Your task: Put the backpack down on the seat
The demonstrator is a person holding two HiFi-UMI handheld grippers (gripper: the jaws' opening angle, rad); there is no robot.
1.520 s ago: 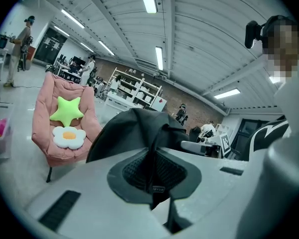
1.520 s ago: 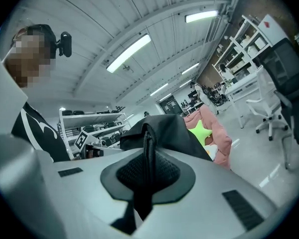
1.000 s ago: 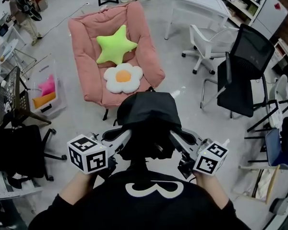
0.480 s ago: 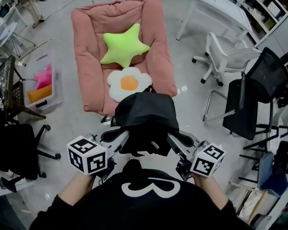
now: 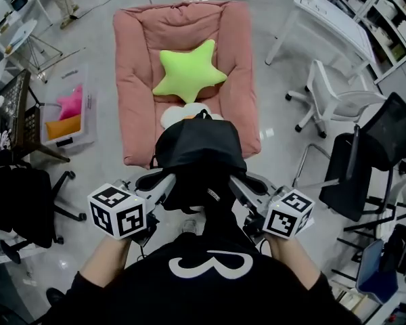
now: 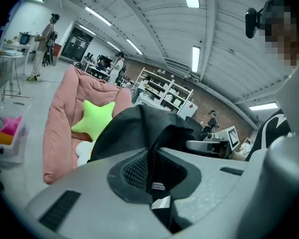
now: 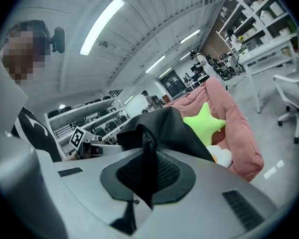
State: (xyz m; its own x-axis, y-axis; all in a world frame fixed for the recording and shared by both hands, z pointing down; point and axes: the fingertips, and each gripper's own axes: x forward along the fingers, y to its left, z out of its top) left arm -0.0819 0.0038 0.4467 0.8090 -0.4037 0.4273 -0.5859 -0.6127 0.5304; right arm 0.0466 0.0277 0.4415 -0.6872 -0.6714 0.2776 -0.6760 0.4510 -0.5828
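Note:
In the head view a black backpack [image 5: 199, 154] hangs in the air between both grippers, just in front of the pink padded seat [image 5: 139, 80]. My left gripper [image 5: 164, 185] is shut on a backpack strap [image 6: 150, 158]. The right gripper [image 5: 240, 187] is shut on the other strap [image 7: 145, 166]. A green star cushion [image 5: 188, 73] lies on the seat. Below it a white flower cushion [image 5: 172, 116] is mostly hidden behind the backpack. Both gripper views look past the backpack [image 6: 134, 128] [image 7: 167, 123] toward the seat [image 6: 60, 128] [image 7: 239, 128].
A clear bin [image 5: 66, 117] with pink and orange things stands left of the seat. A white chair [image 5: 331, 100] and a black office chair [image 5: 365, 161] are on the right, and another black chair [image 5: 20, 202] is at the left. A white table [image 5: 338, 26] stands at the back right.
The person has stepped toward the seat, which now sits closer and more centred. The backpack, still held by both grippers, now covers most of the flower cushion.

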